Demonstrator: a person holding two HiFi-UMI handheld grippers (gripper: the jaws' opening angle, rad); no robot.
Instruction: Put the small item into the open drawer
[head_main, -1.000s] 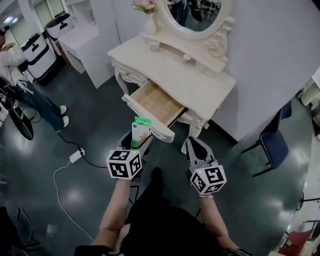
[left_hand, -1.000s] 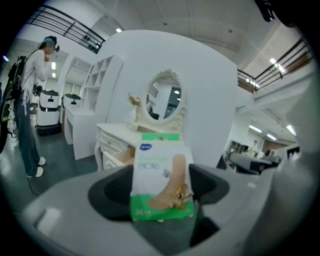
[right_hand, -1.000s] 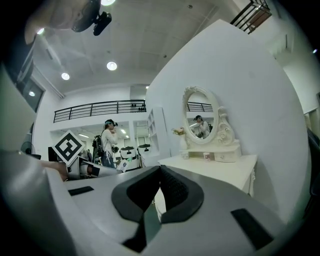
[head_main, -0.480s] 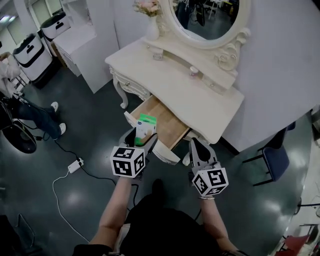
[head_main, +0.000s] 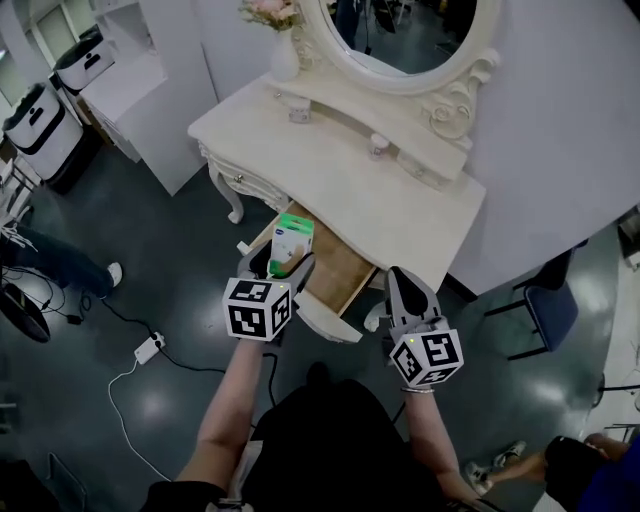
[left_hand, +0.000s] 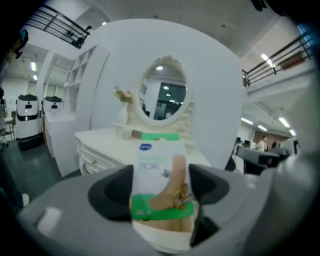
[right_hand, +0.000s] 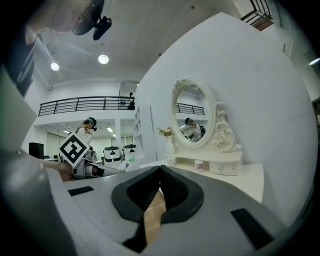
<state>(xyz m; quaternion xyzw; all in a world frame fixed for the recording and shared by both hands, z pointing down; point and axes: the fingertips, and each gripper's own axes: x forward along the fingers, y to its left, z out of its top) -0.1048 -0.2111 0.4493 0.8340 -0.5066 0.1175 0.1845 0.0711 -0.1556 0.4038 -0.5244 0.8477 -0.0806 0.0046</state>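
Nearest the camera, the left gripper (head_main: 281, 264) is held out over the open drawer (head_main: 341, 268). Its jaws are clamped on the small packet (head_main: 291, 240), white with green bands. The packet is gripped across its lower half and stands upright, its top rising clear of the jaws. This grip is judged to leave the lower edge free to go down first.

The right gripper (head_main: 399, 282) is held to the right, beside the drawer's right front corner. Its jaws are closed together with nothing between them; only a strip of drawer wood is seen through the slit. It is judged to be parked out of the way.

In the head view the packet overlaps the drawer's left end, above the bare wooden bottom, and is not yet laid inside. Lowering and release are judged to remain.

Beyond the drawer, the cream dressing table (head_main: 330, 180) is seen with a small jar (head_main: 377, 146), a vase of flowers (head_main: 281, 50) and an oval mirror (head_main: 400, 35) at the back.
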